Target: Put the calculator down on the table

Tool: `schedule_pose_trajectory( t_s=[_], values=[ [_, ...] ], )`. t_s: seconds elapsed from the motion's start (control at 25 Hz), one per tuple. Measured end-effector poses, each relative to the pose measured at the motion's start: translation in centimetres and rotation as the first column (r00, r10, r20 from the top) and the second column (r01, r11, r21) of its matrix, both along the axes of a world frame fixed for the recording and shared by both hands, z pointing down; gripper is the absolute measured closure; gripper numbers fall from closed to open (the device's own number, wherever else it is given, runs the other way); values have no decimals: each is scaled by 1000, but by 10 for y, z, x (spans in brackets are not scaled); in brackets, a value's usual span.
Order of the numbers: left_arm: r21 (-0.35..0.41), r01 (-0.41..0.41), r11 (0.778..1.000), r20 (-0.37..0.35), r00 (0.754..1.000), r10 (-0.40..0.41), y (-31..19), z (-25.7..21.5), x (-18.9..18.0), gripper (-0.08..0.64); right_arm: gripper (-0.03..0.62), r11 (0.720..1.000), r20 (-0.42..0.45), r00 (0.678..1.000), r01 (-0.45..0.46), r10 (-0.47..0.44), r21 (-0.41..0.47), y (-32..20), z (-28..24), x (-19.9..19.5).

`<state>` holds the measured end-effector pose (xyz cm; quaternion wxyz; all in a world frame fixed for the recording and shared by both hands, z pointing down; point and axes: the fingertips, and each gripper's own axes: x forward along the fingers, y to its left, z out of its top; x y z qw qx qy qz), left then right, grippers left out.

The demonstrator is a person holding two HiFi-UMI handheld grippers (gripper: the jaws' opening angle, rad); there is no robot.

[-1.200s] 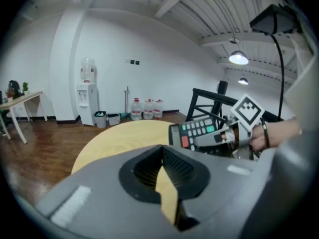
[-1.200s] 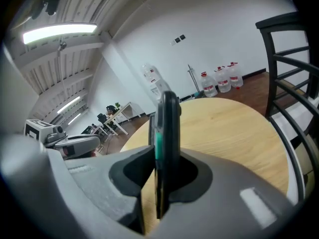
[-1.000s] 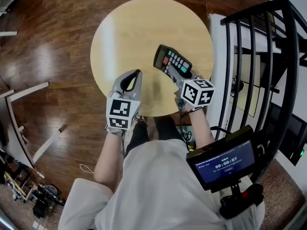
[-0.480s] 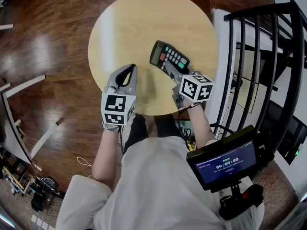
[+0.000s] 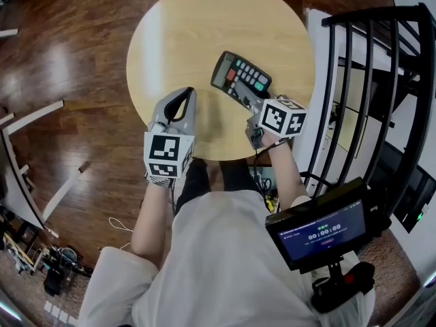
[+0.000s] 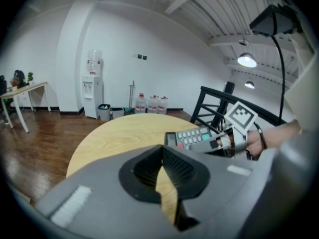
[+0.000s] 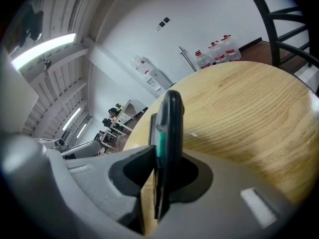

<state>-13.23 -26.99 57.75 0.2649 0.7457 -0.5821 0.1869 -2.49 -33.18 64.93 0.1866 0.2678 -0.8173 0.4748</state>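
Over the table (image 5: 204, 26), right gripper (image 5: 246, 101) clamps the calculator (image 5: 242, 78); left gripper (image 5: 186, 95) closed on nothing.

You're standing in what looks like an open office: water dispenser (image 6: 93, 86), spare water jugs (image 6: 151, 103), a desk (image 6: 25, 87), wood floor (image 5: 75, 53).

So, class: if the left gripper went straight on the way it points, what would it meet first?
Probably the table top: the left gripper points forward and down over its near edge; the calculator is off to the right.
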Motion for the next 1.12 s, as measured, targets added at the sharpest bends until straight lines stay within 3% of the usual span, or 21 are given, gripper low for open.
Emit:
schedule_pose_trajectory(
  t_s=[0.6,1.12],
  values=[
    [-42,-19,999,-9,1000,19,-3,17,7,554,459,980,-12,997,-74,73,-186,-3,28,14],
    [-42,-19,999,5,1000,20,-6,15,9,554,388,981,-25,995,-98,95,-168,-3,29,21]
  ],
)
